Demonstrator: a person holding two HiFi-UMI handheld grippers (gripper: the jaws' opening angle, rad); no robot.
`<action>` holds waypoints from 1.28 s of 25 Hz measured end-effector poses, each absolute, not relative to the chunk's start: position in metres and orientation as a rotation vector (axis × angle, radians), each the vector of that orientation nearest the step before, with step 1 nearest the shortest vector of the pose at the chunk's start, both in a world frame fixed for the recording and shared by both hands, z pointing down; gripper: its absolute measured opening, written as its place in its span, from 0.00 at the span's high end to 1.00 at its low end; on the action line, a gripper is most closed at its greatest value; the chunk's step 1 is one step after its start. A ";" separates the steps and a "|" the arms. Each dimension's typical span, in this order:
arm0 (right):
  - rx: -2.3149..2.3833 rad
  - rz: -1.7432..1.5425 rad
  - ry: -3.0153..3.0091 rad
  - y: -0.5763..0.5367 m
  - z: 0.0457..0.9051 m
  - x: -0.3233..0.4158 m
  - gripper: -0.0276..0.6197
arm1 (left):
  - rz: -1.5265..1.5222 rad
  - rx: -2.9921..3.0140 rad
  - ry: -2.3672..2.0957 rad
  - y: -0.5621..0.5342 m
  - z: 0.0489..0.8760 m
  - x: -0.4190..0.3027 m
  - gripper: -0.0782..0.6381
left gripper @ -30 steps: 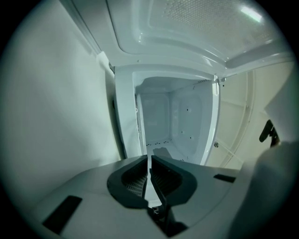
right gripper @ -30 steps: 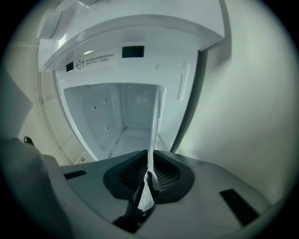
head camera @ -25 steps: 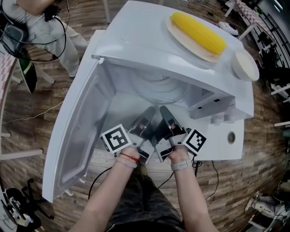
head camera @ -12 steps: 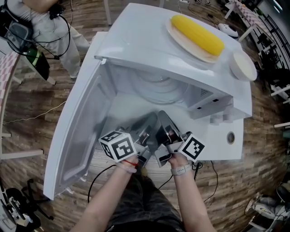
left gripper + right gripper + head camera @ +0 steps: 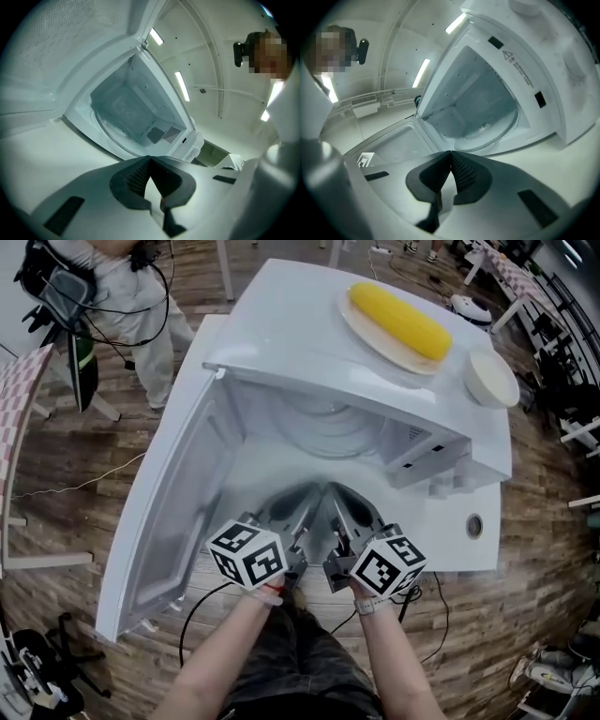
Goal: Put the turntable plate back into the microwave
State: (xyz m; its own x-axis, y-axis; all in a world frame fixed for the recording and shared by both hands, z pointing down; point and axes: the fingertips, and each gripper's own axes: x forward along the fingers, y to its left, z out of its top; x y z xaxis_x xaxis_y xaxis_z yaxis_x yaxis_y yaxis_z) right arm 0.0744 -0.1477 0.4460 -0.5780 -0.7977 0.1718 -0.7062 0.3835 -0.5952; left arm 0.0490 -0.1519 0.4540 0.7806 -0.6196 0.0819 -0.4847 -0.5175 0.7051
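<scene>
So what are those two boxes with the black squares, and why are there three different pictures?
A person holds a grabbing tool in each hand, and the boxes with black squares are part of those tools. The big picture comes from a camera on the person's head, looking down. The other two come from little cameras riding on the left gripper and the right gripper, looking along their jaws. Both pairs of jaws are shut, with nothing between them. In front stands a white microwave with its door open. The round glass plate lies inside it. On top of the microwave sit a corn cob on a dish and a white bowl.
</scene>
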 end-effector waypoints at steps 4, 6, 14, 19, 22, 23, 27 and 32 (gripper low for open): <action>-1.445 -0.830 2.591 -0.143 0.436 0.073 0.92 | -0.188 2.276 -0.868 -0.150 0.445 0.045 0.88; -1.464 -0.755 2.642 -0.140 0.429 0.071 0.92 | -0.163 2.315 -0.892 -0.147 0.440 0.045 0.87; -1.477 -0.595 2.749 -0.128 0.407 0.066 0.92 | -0.091 2.428 -0.949 -0.135 0.420 0.043 0.87; -1.497 -0.483 2.832 -0.117 0.398 0.058 0.92 | -0.072 2.436 -0.978 -0.127 0.415 0.037 0.87; -1.506 -0.464 2.848 -0.108 0.395 0.056 0.92 | -0.047 2.456 -0.991 -0.118 0.414 0.035 0.87; -1.509 -0.463 2.845 -0.105 0.394 0.056 0.92 | -0.040 2.465 -0.995 -0.115 0.413 0.034 0.88; -1.492 -0.441 2.850 -0.100 0.386 0.056 0.92 | -0.028 2.496 -0.989 -0.108 0.404 0.035 0.88; -1.472 -0.426 2.873 -0.087 0.377 0.055 0.92 | -0.036 2.513 -0.956 -0.092 0.393 0.041 0.87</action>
